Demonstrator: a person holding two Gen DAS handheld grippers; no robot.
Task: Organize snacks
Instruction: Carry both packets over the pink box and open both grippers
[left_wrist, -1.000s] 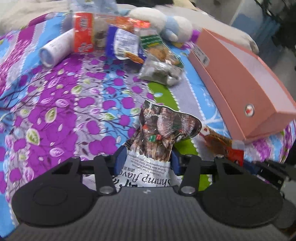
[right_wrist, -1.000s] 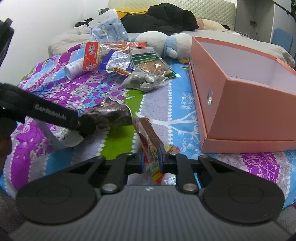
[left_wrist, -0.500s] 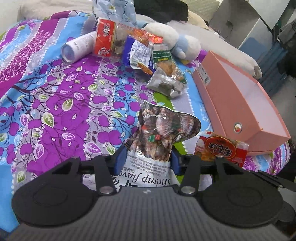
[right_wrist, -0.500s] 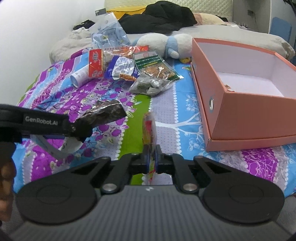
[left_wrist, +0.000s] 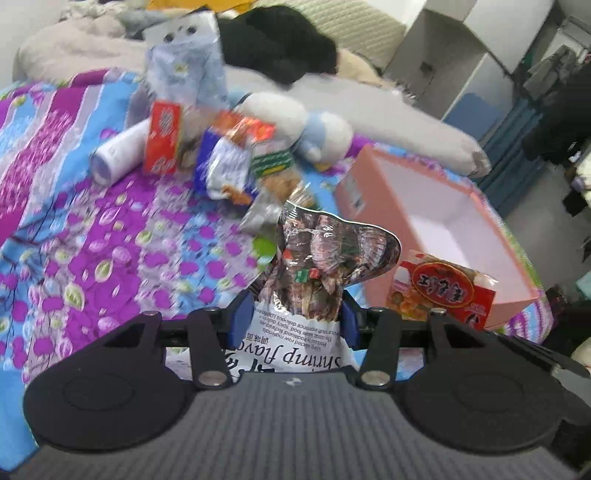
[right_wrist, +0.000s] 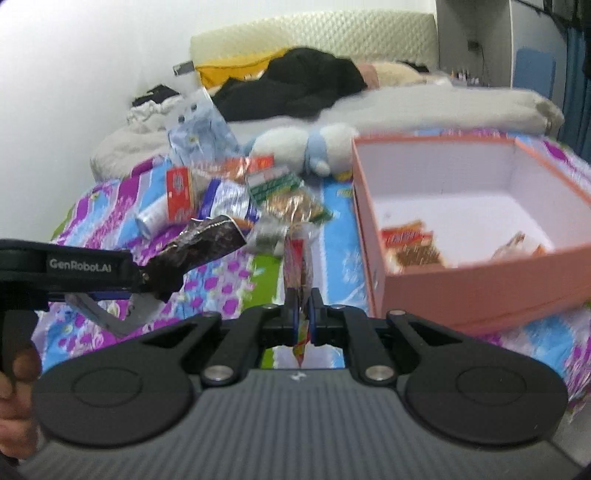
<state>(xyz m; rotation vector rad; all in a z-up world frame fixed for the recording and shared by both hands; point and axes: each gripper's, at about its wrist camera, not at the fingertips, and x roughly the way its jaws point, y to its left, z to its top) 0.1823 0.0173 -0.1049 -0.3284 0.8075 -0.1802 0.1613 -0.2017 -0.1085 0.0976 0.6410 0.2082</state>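
Note:
My left gripper (left_wrist: 291, 317) is shut on a dark shrimp-flavour snack bag (left_wrist: 321, 266) and holds it above the bed; the bag also shows in the right wrist view (right_wrist: 195, 251). My right gripper (right_wrist: 302, 310) is shut on a thin red snack packet (right_wrist: 295, 262), seen edge-on there and flat-on in the left wrist view (left_wrist: 443, 291). The pink open box (right_wrist: 480, 288) lies to the right, with two snack packets (right_wrist: 410, 243) inside. Several more snacks (left_wrist: 221, 162) lie in a pile at the far side of the bed.
A flowered purple and blue bedspread (left_wrist: 92, 240) covers the bed. A white and blue plush toy (left_wrist: 306, 125) lies behind the pile, a white cylinder (left_wrist: 118, 155) to its left. Black clothes (right_wrist: 295, 85) and pillows lie at the headboard.
Both grippers have risen and moved toward the box, each still holding its packet. The box interior now shows in both views.

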